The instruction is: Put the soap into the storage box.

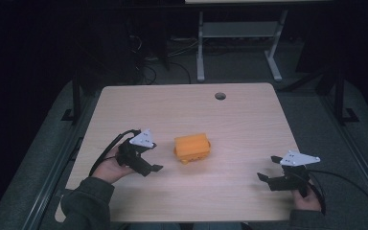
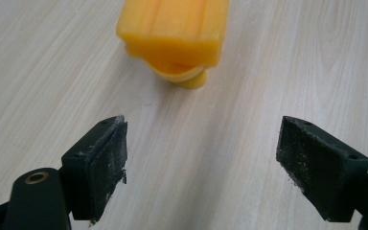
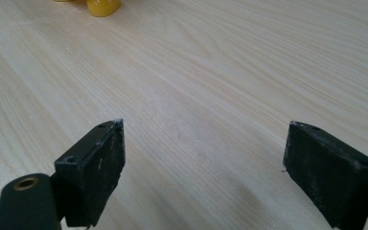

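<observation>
Orange block sitting between two open grippers

Orange plastic is making up the small block [image 1: 192, 147] that is sitting near the middle of the pale wooden table [image 1: 249, 120] in the high view. It is resting on short rounded feet, and no writing or label can be read on it. The left gripper [image 1: 154, 168] is hovering just to the left of the block, apart from it, with its jaws spread and holding nothing; a hand [image 1: 109, 167] in a green sleeve is gripping it. The right gripper [image 1: 264, 179] is sitting well apart from the block, near the table's right front corner, its jaws also spread and empty. A round hole [image 1: 220, 96] is showing near the table's far edge.

In the left gripper view, the two black jaws are standing wide apart with bare wood between them. The orange block [image 2: 172, 33] is lying ahead of them, near but not touching, and one rounded foot is showing under its near end. Its faces are plain, with no lettering.

In the right gripper view, the jaws are standing wide apart over bare table, gripping nothing. A yellow-orange foot of the block [image 3: 103, 6] is peeking in at the top edge, far ahead.
</observation>
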`<state>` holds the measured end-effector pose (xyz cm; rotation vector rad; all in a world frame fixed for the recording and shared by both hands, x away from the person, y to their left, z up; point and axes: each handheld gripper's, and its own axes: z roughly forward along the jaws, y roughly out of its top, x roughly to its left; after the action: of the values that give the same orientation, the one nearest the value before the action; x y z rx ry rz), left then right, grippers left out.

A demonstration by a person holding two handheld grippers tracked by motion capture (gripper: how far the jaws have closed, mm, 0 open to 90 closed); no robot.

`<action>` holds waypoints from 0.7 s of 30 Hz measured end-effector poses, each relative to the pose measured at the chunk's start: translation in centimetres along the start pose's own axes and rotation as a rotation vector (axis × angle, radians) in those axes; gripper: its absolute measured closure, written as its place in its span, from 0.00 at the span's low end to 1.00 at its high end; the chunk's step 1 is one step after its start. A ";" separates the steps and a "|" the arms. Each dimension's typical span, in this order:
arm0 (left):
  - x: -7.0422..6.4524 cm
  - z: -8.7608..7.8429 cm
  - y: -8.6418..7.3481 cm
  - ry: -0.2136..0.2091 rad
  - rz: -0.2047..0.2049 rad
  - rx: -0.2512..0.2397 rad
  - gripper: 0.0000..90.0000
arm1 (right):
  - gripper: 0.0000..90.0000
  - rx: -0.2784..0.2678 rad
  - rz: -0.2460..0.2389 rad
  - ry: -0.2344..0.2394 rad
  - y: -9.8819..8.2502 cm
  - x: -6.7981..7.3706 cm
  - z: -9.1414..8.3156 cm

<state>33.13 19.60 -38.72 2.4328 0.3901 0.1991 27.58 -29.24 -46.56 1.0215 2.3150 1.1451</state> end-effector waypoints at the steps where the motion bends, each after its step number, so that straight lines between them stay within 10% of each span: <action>1: 0.0 0.0 -0.3 0.001 0.001 0.006 0.19 | 0.15 0.000 -0.002 -0.001 0.0 0.0 0.0; 21: -0.8 -0.2 -3.2 0.003 -0.035 -0.007 0.21 | 0.15 0.010 0.010 -0.019 -0.3 -0.3 0.0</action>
<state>31.64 21.85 -40.61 2.4168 0.4317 0.1892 27.64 -29.59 -46.82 1.0446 2.3052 1.1246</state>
